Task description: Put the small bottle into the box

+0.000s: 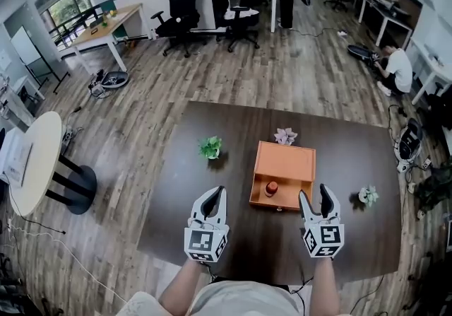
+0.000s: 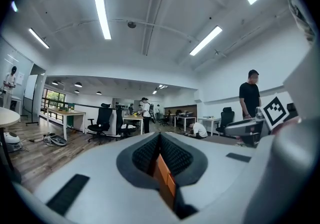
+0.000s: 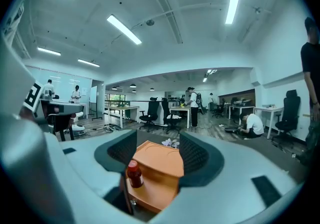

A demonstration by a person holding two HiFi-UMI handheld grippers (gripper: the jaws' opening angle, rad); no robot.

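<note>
An orange box [image 1: 286, 162] lies open in the middle of the dark table [image 1: 176, 230]. The small bottle [image 1: 271, 188], brown with a red cap, stands upright inside the box's front left part. My left gripper [image 1: 217, 192] hovers near the table's front edge, left of the box, shut with nothing in it. My right gripper [image 1: 315, 196] is open, just right of the box's front corner. In the right gripper view the bottle [image 3: 134, 174] and box [image 3: 162, 165] show between the spread jaws of the gripper [image 3: 157, 139]. The left gripper view shows the gripper [image 2: 160, 140] with pads [image 2: 175, 155] together.
A small green plant [image 1: 210, 146] sits left of the box, a pale flower [image 1: 285, 136] just behind it, and another small plant [image 1: 367, 196] to the right. Office chairs, desks and people stand far off on the wooden floor beyond the table.
</note>
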